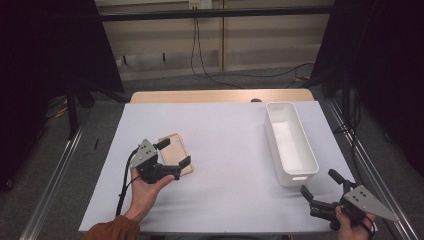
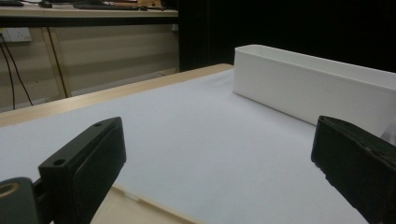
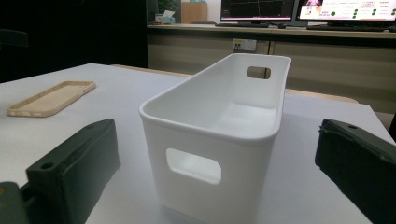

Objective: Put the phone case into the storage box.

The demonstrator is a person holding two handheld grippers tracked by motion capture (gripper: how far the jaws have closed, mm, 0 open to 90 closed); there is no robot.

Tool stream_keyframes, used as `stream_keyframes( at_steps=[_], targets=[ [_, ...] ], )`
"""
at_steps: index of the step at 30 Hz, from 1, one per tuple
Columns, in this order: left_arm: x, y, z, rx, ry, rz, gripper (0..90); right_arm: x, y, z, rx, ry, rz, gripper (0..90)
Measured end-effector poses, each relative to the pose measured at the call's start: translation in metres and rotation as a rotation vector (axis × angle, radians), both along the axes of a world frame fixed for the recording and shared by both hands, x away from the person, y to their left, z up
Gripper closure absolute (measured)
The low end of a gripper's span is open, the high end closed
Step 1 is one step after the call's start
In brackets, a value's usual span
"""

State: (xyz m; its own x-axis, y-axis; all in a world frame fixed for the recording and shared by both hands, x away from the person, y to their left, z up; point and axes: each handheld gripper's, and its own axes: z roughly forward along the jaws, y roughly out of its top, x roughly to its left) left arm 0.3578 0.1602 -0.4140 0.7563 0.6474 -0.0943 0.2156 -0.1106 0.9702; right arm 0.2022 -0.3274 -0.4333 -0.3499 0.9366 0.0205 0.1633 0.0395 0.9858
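Left hand-held gripper [image 1: 175, 154] spread wide over the tan phone case [image 1: 175, 151], seemingly not gripping, right hand-held gripper [image 1: 320, 186] open and empty near the white bin [image 1: 290, 141], on the counter [image 1: 225, 150]

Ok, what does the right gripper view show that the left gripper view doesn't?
Right gripper view alone: the white bin's inside, empty, its two handle cutouts, the whole tan phone case lying flat, and monitors behind. Left gripper view alone: the bin's long outer wall and wall cables. Both: the bin, the white table cover, and open black jaws.
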Motion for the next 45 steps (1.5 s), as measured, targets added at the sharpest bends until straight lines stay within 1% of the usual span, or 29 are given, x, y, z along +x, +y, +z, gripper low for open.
stream_keyframes(
  at_steps=[1,3,7,10,13,16,18,20,21,23,24,25,26,28,31,34,35,38,39,43,44,45],
  targets=[
    [0.001,-0.001,0.000,-0.008,0.000,-0.001,3.7,0.000,0.000,0.000,0.001,0.001,0.000,0.0],
    [0.005,-0.003,0.002,-0.003,-0.007,0.002,4.4,0.000,0.000,0.000,0.001,0.001,0.002,0.0],
    [0.012,-0.007,0.003,-0.009,-0.001,0.007,5.5,0.000,0.000,0.000,0.002,0.000,0.001,0.0],
    [0.017,-0.009,0.005,-0.006,-0.007,0.010,6.9,0.000,0.000,0.000,0.002,0.001,0.003,0.0],
    [0.021,-0.012,0.007,-0.007,-0.009,0.010,10.0,0.001,0.000,0.000,0.001,0.001,0.004,0.0],
    [0.026,-0.018,0.010,0.004,-0.009,0.006,12.2,0.001,0.001,0.000,0.002,0.002,0.006,0.0],
    [0.030,-0.021,0.011,0.011,-0.013,0.009,16.2,0.001,0.001,0.000,0.000,0.001,0.006,0.0],
    [0.035,-0.024,0.013,0.006,-0.001,0.001,16.9,0.001,0.001,0.000,0.002,0.004,0.006,0.0],
    [0.036,-0.025,0.013,0.001,-0.002,-0.004,18.0,0.001,0.001,0.000,0.003,0.005,0.007,0.0],
    [0.039,-0.026,0.013,0.000,-0.004,-0.005,23.9,0.001,0.001,0.000,0.002,0.003,0.009,0.0],
    [0.042,-0.027,0.012,-0.003,0.004,-0.004,25.1,0.001,0.001,0.000,0.003,0.004,0.009,0.0],
    [0.043,-0.026,0.011,0.007,0.001,-0.007,27.9,0.001,0.000,-0.001,0.005,0.004,0.008,0.0],
    [0.044,-0.025,0.010,0.005,0.001,0.001,28.8,0.001,0.000,-0.001,0.005,0.005,0.007,0.0],
    [0.047,-0.023,0.009,-0.014,0.018,-0.008,33.0,0.001,0.000,-0.001,0.005,0.005,0.007,0.0],
    [0.048,-0.020,0.008,-0.002,0.013,-0.011,40.7,0.001,0.000,-0.001,0.005,0.005,0.007,0.0],
    [0.048,-0.019,0.007,0.026,0.008,-0.019,47.7,0.001,0.001,-0.001,0.005,0.006,0.008,0.0],
    [0.048,-0.019,0.007,0.028,0.012,-0.012,49.8,0.001,0.001,-0.001,0.005,0.007,0.009,0.0],
    [0.051,-0.018,0.005,0.030,0.034,-0.019,56.3,0.001,0.001,-0.001,0.004,0.007,0.007,0.0],
    [0.052,-0.017,0.005,0.037,0.037,-0.020,58.1,0.001,0.001,-0.001,0.003,0.005,0.006,0.0],
    [0.055,-0.015,0.004,0.032,0.081,-0.038,67.7,0.001,0.001,-0.001,0.003,0.005,0.007,0.0],
    [0.056,-0.015,0.004,0.037,0.084,-0.049,70.3,0.001,0.000,-0.001,0.004,0.005,0.007,0.0],
    [0.056,-0.015,0.004,0.040,0.088,-0.050,73.4,0.001,0.001,-0.001,0.004,0.005,0.007,0.0]
  ],
)
